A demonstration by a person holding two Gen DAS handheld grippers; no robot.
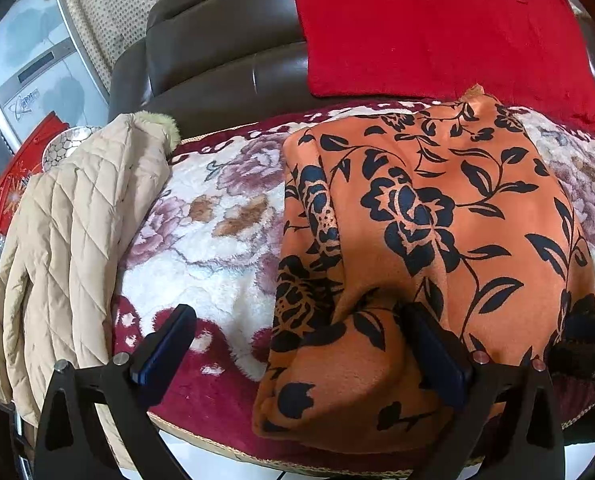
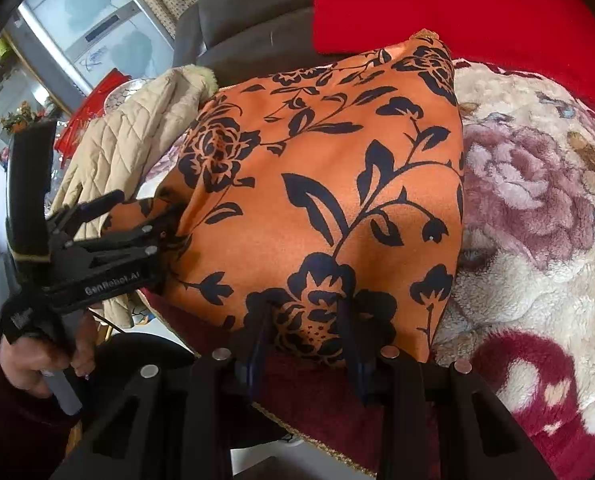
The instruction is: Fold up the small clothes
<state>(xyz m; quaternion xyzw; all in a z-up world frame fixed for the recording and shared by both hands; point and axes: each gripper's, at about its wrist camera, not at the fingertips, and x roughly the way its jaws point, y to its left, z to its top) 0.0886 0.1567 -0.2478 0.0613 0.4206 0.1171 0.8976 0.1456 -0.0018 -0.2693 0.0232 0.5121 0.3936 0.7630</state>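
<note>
Both grippers angle steeply down at the near edge of the sofa seat. The left gripper (image 1: 297, 344) stands spread as wide as it goes, released: one blue pad rests over the floral blanket (image 1: 201, 240), the other sits on the orange garment (image 1: 437, 220), whose left edge lies between the fingers with neither pad squeezing it. In the right wrist view the same tool shows from the side, low on the left, a person's hand (image 2: 37, 360) wrapped round its grey handle, its fingers reaching into the cloth's left-hand fold.

The right gripper (image 2: 309, 340) is narrowed, its two blue fingers standing close together and dug into the near hem of the garment, with a band of fabric bunched between them. It reads as clenched on that hem.

The garment itself is orange cloth printed with black roses, leaves and trailing stems. It lies folded on the blanket-covered seat, running from the front edge back toward the brown leather backrest (image 1: 225, 68). Its left side is doubled under in a thick fold; the top surface is fairly smooth, with soft creases near the hem.

A red cushion (image 1: 437, 28) leans on the backrest just behind it. A beige quilted jacket (image 1: 65, 240) with a furry collar lies off to the left, apart from the garment.
</note>
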